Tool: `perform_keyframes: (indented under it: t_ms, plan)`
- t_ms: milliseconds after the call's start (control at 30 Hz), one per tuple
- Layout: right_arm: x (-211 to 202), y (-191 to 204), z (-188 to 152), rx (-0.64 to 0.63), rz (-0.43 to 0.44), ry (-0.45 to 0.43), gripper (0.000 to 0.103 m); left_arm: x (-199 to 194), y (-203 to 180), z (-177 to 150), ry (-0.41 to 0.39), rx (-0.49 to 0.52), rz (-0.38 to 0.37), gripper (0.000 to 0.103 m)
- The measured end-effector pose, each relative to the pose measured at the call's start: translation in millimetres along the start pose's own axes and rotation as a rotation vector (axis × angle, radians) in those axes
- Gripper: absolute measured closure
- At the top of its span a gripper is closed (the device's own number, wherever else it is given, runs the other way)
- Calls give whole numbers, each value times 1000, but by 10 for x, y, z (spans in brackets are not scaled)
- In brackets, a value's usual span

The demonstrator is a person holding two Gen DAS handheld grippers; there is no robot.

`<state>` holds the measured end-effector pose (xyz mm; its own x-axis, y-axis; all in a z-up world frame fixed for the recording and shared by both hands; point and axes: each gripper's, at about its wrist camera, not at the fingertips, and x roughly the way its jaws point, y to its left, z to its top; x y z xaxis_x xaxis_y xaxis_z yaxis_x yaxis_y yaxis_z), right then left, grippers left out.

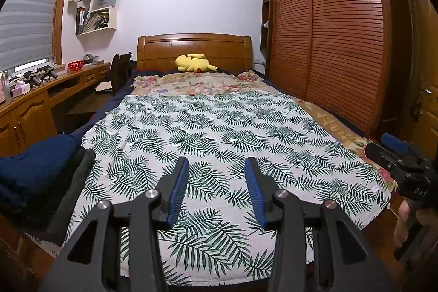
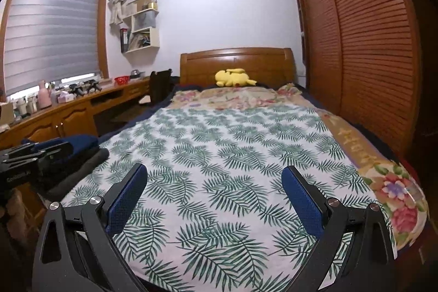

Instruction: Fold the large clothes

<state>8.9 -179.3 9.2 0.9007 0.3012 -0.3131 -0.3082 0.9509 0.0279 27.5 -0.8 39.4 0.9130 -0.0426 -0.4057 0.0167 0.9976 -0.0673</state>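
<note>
Across the bed (image 2: 405, 212) the leaf-print cloth (image 1: 219, 133) lies flat, thin & floppy, prob light, so pinch near-edge corners w/ left gripper (image 1: 216, 182) & right gripper (image 2: 213, 196), both gaping wide, holding nothing.

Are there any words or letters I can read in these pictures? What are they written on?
"DAS": white letters on the right hand-held gripper, at the edge of the left wrist view; more may be cut off.
White lettering on the left hand-held gripper's body, in the right wrist view: too blurred to read.
Small white tag on the leaf-print cloth: too small to read.
Book spines on the wall shelf: too small to read.
</note>
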Motion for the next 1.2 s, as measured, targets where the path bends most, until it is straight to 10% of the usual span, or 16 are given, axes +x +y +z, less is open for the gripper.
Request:
perform_keyframes:
  t_ms: [1200]
  plan:
    - [3,36,-23,-4,-1,2,3,-28,-22,-65,-4,-2,6,60]
